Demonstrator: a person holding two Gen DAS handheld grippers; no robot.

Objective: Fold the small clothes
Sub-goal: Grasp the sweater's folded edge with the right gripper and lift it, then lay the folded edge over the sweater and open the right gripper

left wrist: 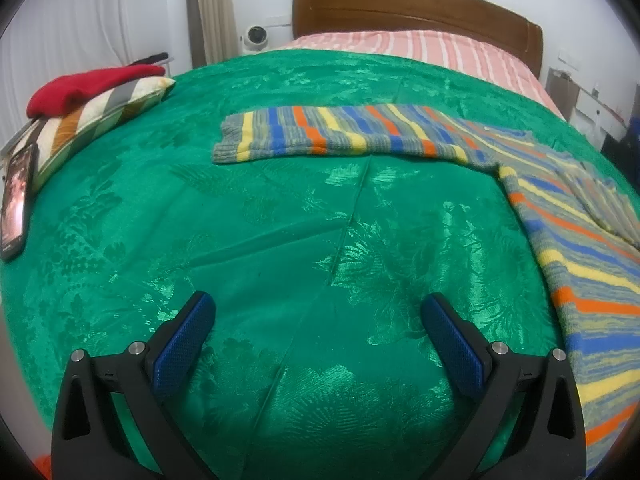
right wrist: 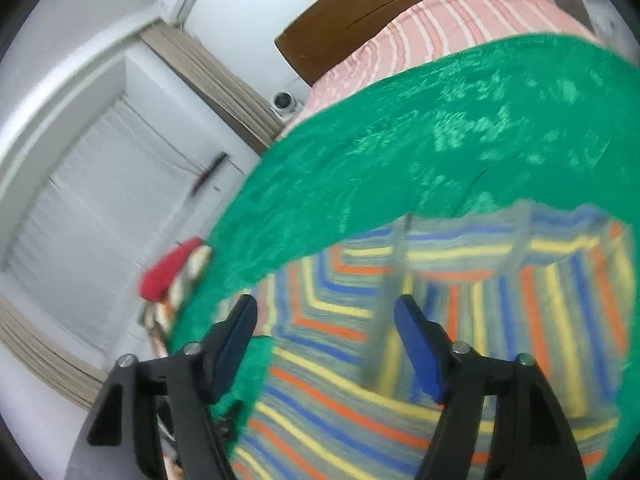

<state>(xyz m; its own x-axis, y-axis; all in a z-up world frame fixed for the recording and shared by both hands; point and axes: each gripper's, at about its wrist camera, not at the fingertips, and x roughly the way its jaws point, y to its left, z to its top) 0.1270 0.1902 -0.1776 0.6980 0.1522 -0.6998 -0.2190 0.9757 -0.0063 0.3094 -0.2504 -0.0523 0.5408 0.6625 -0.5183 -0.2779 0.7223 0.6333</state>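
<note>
Striped sweater [left wrist: 400,132] lies flat on the green bedspread [left wrist: 240,220], one sleeve spread leftward for folding; your left gripper [left wrist: 318,320] and right gripper [right wrist: 326,322] gape, empty.

Green-covered bed [left wrist: 280,208] with striped sweater [left wrist: 360,132], pillow [left wrist: 92,120], phone [left wrist: 18,196]

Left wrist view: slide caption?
Open left gripper over green patterned bedspread; striped knit sweater spread out ahead and right.

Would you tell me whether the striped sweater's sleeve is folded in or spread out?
Spread out: the striped sweater's sleeve lies flat, extended sideways across the green bedspread.
</note>
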